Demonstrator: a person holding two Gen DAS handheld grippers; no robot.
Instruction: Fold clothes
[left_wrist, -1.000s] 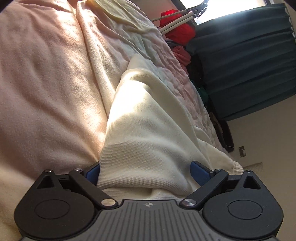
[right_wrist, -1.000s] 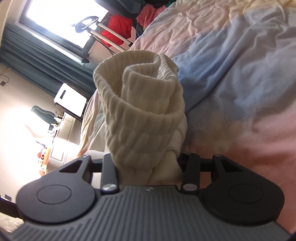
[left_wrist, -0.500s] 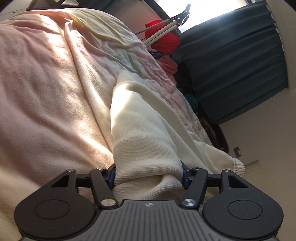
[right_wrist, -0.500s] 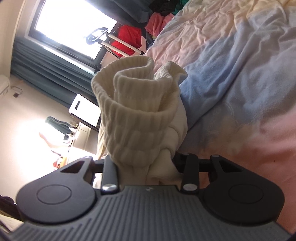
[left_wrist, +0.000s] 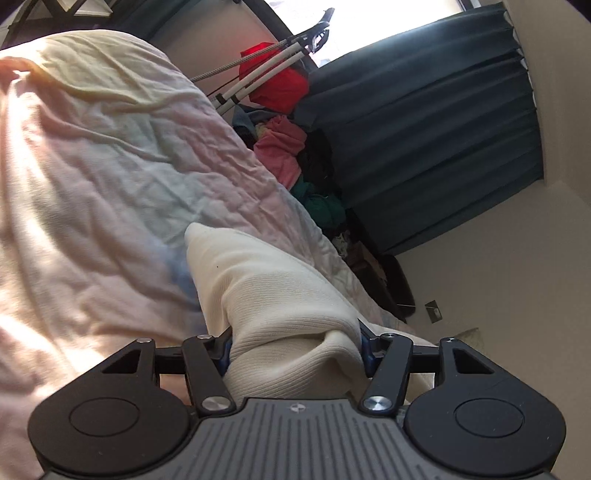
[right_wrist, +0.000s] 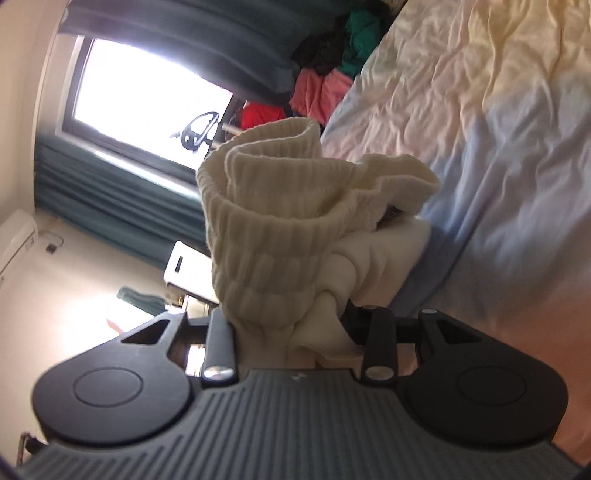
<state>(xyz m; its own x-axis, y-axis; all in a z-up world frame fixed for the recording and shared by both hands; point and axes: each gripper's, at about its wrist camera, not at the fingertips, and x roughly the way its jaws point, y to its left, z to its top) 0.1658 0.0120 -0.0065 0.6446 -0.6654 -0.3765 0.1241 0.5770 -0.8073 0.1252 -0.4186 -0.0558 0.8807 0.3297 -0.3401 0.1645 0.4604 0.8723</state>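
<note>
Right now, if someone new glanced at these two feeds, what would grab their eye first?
Probably the cream knit garment bunched in both tools: the left tool clamps a smooth fold low in its view, and the right tool clamps the ribbed cuff, which stands up mid-frame. Behind lies the rumpled pastel bedspread, with a pile of red, pink and green clothes against the dark teal curtain.

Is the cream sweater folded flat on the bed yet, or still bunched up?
Still bunched. The right gripper clamps its crumpled ribbed hem, the left gripper a rolled wad of the cream sweater.
</note>
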